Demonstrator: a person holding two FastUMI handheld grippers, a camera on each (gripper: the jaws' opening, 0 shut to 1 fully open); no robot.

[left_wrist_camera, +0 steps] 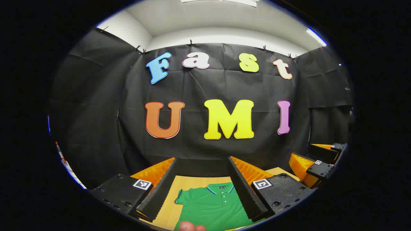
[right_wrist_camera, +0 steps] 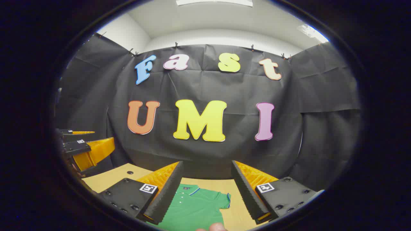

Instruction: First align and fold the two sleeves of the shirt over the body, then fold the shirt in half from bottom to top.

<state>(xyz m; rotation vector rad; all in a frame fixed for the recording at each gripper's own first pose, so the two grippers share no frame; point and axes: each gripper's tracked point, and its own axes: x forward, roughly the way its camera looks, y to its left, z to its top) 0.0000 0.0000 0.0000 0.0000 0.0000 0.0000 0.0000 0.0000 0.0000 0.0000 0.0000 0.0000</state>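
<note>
A pale wooden table (left_wrist_camera: 167, 215) stands before the black cloth wall (left_wrist_camera: 212, 89)

The left gripper (left_wrist_camera: 202, 187) hangs above the green shirt (left_wrist_camera: 213, 205), its 2 fingers spread wide and gripping nothing. The right gripper (right_wrist_camera: 207, 189) is held likewise over the shirt, fingers apart. A fingertip (left_wrist_camera: 189, 226) shows at the shirt's near edge.

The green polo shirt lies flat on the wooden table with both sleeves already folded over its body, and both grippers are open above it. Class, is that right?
Not quite. The green polo shirt lies flat on the wooden table, but its sleeves are spread out, unfolded: the left gripper view shows one, the right gripper view the other. Both the left gripper and the right gripper are open above it.
</note>
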